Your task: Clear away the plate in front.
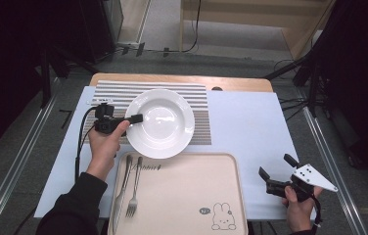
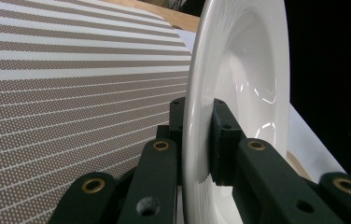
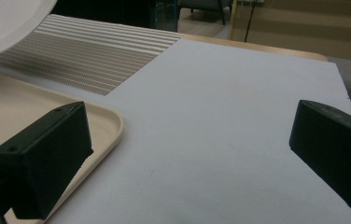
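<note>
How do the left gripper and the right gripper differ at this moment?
The left gripper is shut on the plate rim; the right gripper stands open, holding nothing. The left is over the striped mat, the right over bare white table cover beside the tray. Both are hand-held, black.

The tray (image 1: 187, 196) runs off the high view's bottom edge, its near rim cut away; the plate (image 3: 5, 21) shows as a mere sliver at the right gripper view's top-left corner; the tray's small print (image 1: 148, 167) is too tiny to read.
</note>
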`<state>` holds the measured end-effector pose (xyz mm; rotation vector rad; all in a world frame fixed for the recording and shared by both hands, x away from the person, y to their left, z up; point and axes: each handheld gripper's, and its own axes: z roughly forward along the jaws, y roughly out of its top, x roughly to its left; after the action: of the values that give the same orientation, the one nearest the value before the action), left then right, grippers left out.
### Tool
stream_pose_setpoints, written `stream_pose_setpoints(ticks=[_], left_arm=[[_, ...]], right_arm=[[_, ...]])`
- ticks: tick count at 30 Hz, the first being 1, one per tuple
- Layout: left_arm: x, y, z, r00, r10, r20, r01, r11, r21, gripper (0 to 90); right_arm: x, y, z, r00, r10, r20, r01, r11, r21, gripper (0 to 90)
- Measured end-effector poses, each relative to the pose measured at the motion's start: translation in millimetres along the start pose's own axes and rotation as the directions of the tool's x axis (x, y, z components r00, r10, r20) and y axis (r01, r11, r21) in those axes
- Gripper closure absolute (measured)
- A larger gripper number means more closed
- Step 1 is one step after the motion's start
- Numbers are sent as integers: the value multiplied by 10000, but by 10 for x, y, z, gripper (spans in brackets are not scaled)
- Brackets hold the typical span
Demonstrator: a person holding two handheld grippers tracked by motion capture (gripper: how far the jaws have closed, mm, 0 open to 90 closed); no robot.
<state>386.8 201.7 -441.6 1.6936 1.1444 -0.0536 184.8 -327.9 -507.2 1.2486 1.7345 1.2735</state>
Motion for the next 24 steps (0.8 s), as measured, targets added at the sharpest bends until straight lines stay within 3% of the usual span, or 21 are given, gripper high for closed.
stream_pose_setpoints(ticks=[24], left_arm=[[-191,-220,-28,9987,227,450,-237,9995,223,818]], right_arm=[[8,4,-3,10000,-11,-3,11,10000,-11,0]])
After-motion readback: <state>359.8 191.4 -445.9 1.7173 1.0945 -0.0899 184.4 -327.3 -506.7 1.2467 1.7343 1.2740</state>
